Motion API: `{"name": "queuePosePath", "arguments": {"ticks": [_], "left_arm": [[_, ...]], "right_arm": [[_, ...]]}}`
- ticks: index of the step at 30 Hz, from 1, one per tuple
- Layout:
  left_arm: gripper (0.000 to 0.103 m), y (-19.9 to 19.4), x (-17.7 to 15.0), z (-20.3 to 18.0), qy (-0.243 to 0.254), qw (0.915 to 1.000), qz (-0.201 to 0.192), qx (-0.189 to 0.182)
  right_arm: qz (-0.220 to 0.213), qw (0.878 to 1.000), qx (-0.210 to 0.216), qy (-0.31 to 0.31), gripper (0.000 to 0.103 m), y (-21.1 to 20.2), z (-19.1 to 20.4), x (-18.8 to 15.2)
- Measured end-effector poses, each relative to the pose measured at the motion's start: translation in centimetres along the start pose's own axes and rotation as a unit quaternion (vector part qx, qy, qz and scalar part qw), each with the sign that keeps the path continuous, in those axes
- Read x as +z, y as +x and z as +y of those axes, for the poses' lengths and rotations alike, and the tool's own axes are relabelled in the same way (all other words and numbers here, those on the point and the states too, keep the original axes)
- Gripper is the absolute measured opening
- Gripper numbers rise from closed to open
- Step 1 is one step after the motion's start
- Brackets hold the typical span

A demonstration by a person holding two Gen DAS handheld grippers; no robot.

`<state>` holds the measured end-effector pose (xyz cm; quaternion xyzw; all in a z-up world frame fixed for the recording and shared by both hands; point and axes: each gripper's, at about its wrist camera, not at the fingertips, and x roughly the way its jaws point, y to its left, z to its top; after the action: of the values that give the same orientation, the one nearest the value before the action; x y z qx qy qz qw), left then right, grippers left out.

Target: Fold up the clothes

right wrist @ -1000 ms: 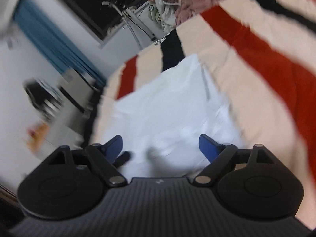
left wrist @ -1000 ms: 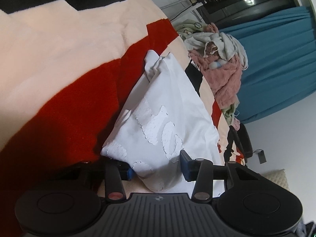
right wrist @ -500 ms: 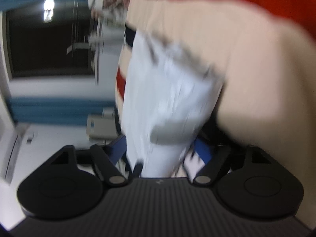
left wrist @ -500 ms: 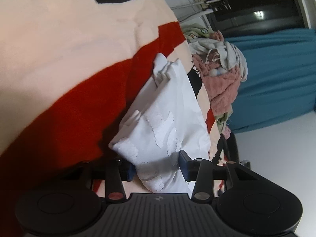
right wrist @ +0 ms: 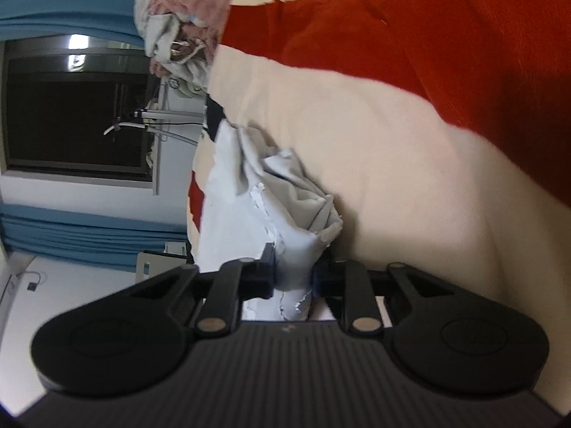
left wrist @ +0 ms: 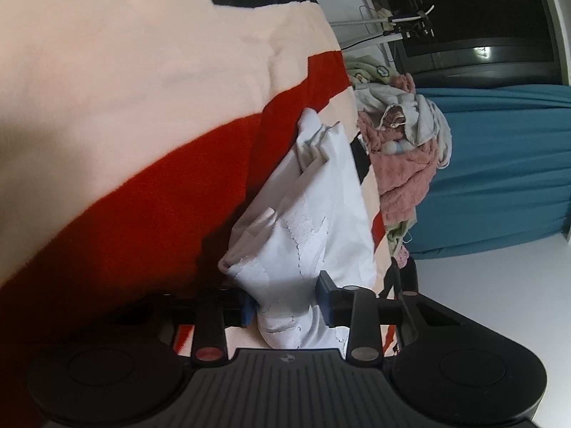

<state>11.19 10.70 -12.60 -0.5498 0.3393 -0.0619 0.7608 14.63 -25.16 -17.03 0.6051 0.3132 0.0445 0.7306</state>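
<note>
In the left wrist view, the left gripper [left wrist: 287, 301] has its two blue-padded fingers [left wrist: 326, 297] pressed in from either side on a bunched corner of the white garment [left wrist: 321, 221], so it is clamped on the cloth. The garment rises away from the fingers as a crumpled, partly doubled-over sheet with a rough white textured print on its face, and it lies against the striped blanket [left wrist: 142, 107], whose cream, red and black bands fill the left side of the view. Past the garment's far end a pile of clothes [left wrist: 403, 149] sits heaped at the blanket's edge, with pink, grey-white and pale green pieces showing, and a teal curtain [left wrist: 499, 167] hangs behind it below a dark window [left wrist: 464, 18]. In the right wrist view, the right gripper [right wrist: 292, 274] likewise has its dark fingers [right wrist: 266, 273] drawn close together around a gathered wad of the same white garment [right wrist: 228, 214], gripping it. The cloth here is folded back on itself, with a grey-shadowed fold beside the torn-looking white print, and it rests near the blanket [right wrist: 392, 142]. The pile of clothes [right wrist: 178, 18] appears at the top left, beside the window [right wrist: 71, 114] and the curtain [right wrist: 71, 235].
</note>
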Motion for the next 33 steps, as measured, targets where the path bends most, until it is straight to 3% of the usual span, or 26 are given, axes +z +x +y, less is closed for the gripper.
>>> {"name": "queuePosePath", "arguments": {"ticks": [5,9,13,17,22,27,29,33], "left_arm": [[0.024,-1.6,0.6,-4.0,0.018,0.9988,0.018,-0.042],[0.023,-1.7,0.4,-9.0,0.012,0.9956,0.063,-0.069],[0.023,1.3,-0.7,-14.8,0.018,0.9911,0.127,-0.034],[0.023,7.2,-2.5,-21.8,0.095,0.9828,0.158,0.006],[0.022,17.8,-4.2,-29.8,0.184,0.9663,0.179,0.018],[0.019,27.4,-5.6,-37.0,0.24,0.9556,0.168,-0.032],[0.019,30.7,-6.8,-38.9,0.276,0.9472,0.158,-0.041],[0.019,35.8,-9.5,-37.7,0.329,0.9304,0.146,-0.07]], "right_arm": [[-0.021,1.0,0.017,-0.014,0.017,-3.5,3.2,0.8],[-0.049,0.998,0.029,-0.02,0.017,-7.8,6.7,2.4],[-0.075,0.997,0.02,-0.007,0.017,-11.1,8.7,6.3],[-0.095,0.995,-0.003,0.002,0.017,-11.7,9.5,12.0],[-0.133,0.99,-0.029,-0.019,0.017,-9.9,10.6,21.0],[-0.199,0.978,-0.01,-0.068,0.017,-8.5,13.1,29.8],[-0.222,0.971,-0.005,-0.084,0.017,-7.7,12.8,32.2],[-0.254,0.959,-0.013,-0.122,0.017,-6.0,9.8,34.9]]}}
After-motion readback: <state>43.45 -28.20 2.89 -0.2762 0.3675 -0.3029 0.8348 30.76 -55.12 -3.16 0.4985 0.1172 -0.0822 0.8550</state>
